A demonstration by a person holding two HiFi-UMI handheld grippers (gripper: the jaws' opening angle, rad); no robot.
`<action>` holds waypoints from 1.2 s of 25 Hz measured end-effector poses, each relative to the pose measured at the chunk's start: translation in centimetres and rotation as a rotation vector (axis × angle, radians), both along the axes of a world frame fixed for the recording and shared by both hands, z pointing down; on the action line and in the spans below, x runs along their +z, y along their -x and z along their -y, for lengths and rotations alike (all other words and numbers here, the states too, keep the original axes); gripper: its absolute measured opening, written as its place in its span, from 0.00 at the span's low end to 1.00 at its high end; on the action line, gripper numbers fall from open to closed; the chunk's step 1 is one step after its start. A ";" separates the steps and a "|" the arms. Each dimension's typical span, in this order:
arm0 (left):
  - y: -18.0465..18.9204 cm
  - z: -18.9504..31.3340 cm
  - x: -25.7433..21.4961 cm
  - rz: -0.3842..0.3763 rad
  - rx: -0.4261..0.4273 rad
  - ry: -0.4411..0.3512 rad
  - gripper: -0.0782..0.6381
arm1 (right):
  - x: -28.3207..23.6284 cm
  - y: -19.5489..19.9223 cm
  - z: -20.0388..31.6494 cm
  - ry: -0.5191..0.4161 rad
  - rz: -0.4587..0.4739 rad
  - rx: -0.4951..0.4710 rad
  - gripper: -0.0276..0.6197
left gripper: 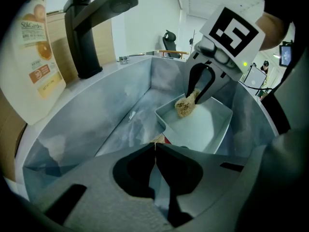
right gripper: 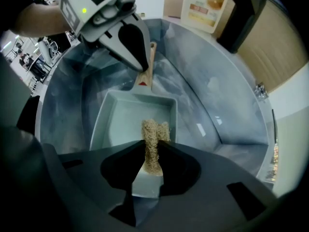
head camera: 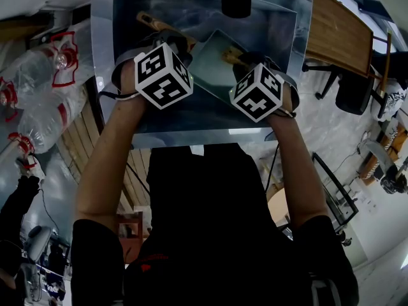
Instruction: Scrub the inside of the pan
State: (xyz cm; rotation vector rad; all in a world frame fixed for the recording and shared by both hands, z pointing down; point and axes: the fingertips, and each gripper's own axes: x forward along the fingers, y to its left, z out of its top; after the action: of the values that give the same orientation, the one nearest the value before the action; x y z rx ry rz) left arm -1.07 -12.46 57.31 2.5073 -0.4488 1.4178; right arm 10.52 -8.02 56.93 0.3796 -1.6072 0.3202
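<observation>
A square light-grey pan (head camera: 213, 62) with a wooden handle (head camera: 153, 23) lies in the steel sink (head camera: 127, 18). My left gripper (right gripper: 140, 64) is shut on the handle (right gripper: 150, 57) close to the pan's wall; in its own view the jaws (left gripper: 155, 146) meet on a sliver of handle (left gripper: 158, 139). My right gripper (right gripper: 152, 151) is shut on a tan fibrous scrubber (right gripper: 153, 137) that hangs over the pan (right gripper: 125, 120). From the left gripper view the scrubber (left gripper: 185, 106) touches the far corner of the pan (left gripper: 207, 127) under the right gripper (left gripper: 200, 88).
A black faucet (left gripper: 89, 28) stands at the sink's back edge, with an orange-printed pouch (left gripper: 41, 47) beside it. Large plastic water bottles (head camera: 38, 88) lie left of the sink. A wooden table (head camera: 338, 34) and chairs are to the right.
</observation>
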 end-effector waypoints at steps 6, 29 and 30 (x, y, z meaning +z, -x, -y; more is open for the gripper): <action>-0.1 0.0 -0.2 -0.009 -0.004 0.005 0.14 | -0.1 4.6 0.2 0.021 0.108 -0.057 0.18; 0.0 0.1 -0.1 -0.007 -0.012 0.006 0.14 | 1.5 2.0 -3.7 0.124 -0.009 -0.129 0.18; 0.0 0.1 -0.1 -0.005 -0.011 0.005 0.14 | 1.5 1.4 -4.0 0.131 -0.023 -0.132 0.18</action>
State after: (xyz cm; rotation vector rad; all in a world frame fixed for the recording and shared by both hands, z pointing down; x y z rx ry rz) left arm -1.03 -12.59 57.19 2.5004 -0.4564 1.4063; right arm 9.12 -3.98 58.44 0.1759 -1.5707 0.3175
